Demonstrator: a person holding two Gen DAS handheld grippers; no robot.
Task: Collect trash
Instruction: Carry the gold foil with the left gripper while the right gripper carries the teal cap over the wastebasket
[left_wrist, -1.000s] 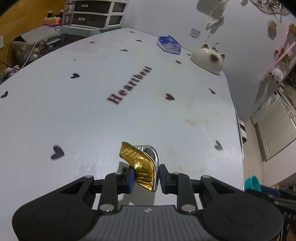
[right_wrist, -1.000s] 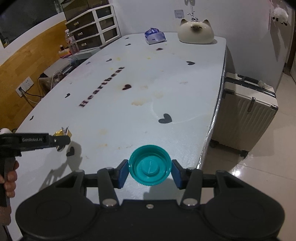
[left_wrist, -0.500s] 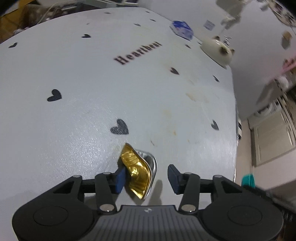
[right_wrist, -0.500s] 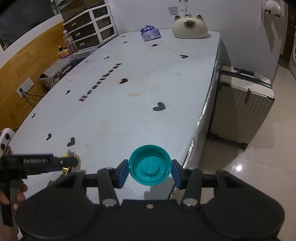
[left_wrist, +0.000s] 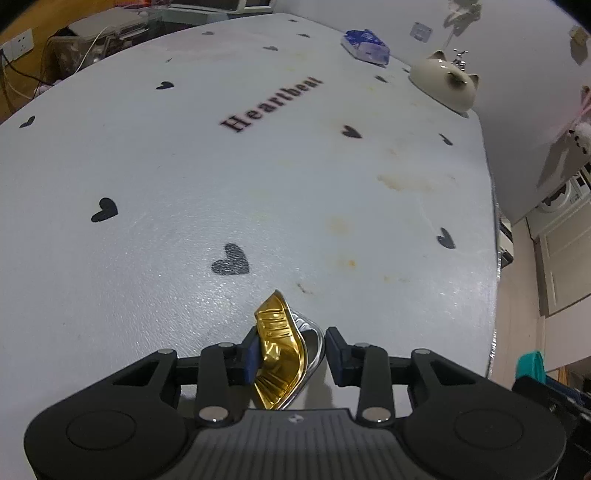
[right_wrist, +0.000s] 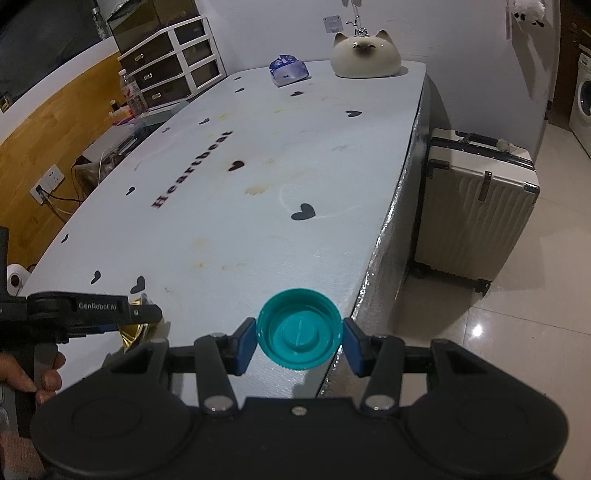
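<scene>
Cat-shaped jar & blue packet sit at bench far end, suitcase beside it; left tongs closing round crumpled gold foil cup, gap at one pad; right tongs clamp teal cap.

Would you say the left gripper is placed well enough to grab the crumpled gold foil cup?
Probably yes: the gold foil cup already sits between the closing jaws of the left gripper, touching one pad, with a slight gap on the other side.
</scene>
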